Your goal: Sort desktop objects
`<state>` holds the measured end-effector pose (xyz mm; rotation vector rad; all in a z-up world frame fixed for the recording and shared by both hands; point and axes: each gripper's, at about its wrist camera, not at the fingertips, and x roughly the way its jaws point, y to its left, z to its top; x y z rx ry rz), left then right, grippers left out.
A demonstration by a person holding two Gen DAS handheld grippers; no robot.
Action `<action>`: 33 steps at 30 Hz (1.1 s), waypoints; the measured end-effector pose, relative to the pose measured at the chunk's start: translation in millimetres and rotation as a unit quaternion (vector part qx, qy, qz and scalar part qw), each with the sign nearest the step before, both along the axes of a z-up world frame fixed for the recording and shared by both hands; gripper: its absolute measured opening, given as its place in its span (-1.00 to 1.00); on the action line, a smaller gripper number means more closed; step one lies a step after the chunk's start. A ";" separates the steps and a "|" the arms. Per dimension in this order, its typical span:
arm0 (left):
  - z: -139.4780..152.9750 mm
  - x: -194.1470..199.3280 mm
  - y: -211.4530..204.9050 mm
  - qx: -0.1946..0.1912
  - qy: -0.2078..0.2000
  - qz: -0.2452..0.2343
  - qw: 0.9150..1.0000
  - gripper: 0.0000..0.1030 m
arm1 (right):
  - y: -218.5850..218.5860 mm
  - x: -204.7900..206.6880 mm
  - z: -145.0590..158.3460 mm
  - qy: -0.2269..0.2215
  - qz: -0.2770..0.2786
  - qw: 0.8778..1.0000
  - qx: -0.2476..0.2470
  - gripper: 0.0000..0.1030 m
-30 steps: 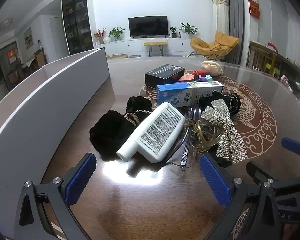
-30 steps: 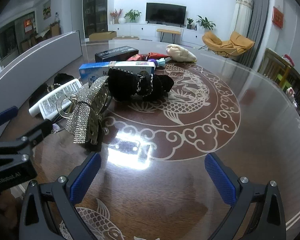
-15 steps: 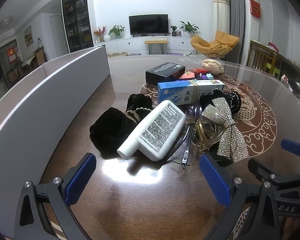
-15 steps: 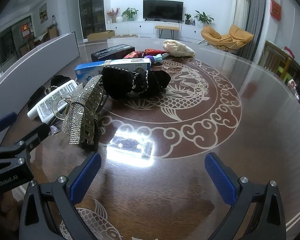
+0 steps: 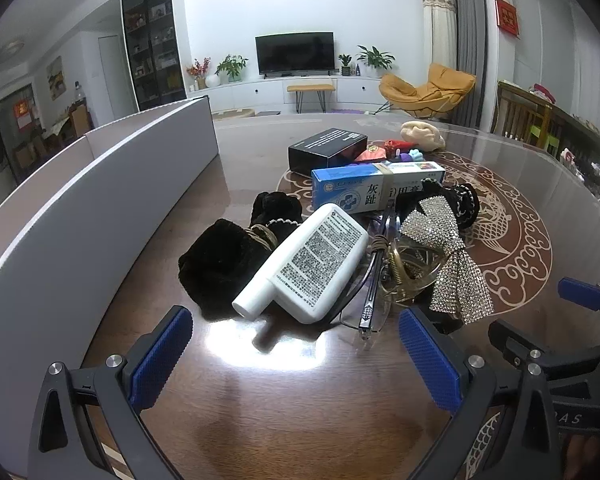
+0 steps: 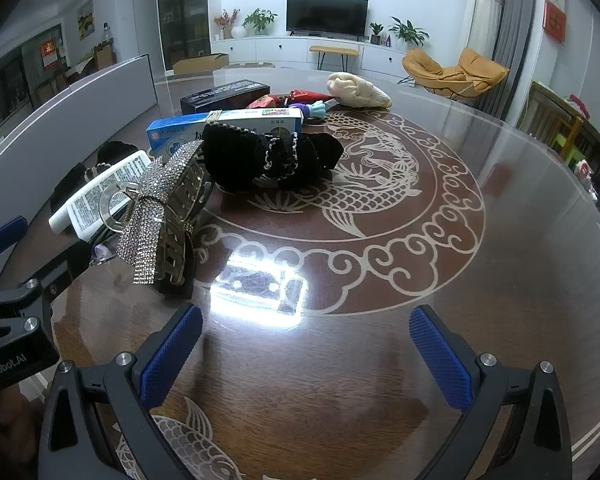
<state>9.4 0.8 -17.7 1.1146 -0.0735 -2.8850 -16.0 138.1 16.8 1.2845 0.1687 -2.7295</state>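
Both grippers hover low over the glossy wooden table (image 6: 500, 288) with its pale fish-and-cloud inlay, and both have their blue-padded fingers spread wide apart with nothing between them. The left gripper (image 5: 296, 356) fills the bottom of its own view, facing a heap of desktop clutter at the centre of the frame. Nearest to it lies a white bottle (image 5: 304, 264) on its side, cap pointing to the lower left, resting partly on a black fluffy scrunchie (image 5: 220, 260). Just right of the bottle lie a pair of glasses (image 5: 370, 292) and a clear claw clip, with a rhinestone bow (image 5: 448, 256) draped over them. Behind these sits a blue-and-white medicine box (image 5: 376, 190), and farther up a black box (image 5: 328, 150). A grey board (image 5: 80, 220) curves along the left side. The right gripper (image 6: 306, 356) sits at the bottom of its view over bare table; the pile lies in the upper left there, the rhinestone bow nearest and a black velvet bow (image 6: 268, 156) beside the medicine box.
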 end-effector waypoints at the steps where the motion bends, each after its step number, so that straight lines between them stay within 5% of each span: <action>1: -0.1 0.1 0.1 0.001 0.000 0.000 1.000 1.00 | 0.2 -0.1 0.0 0.000 0.000 1.000 0.000 1.00; 33: -4.3 -3.6 -1.3 0.004 -0.004 -0.001 1.000 1.00 | -1.1 -0.9 -0.7 -0.003 0.000 1.000 -0.002 1.00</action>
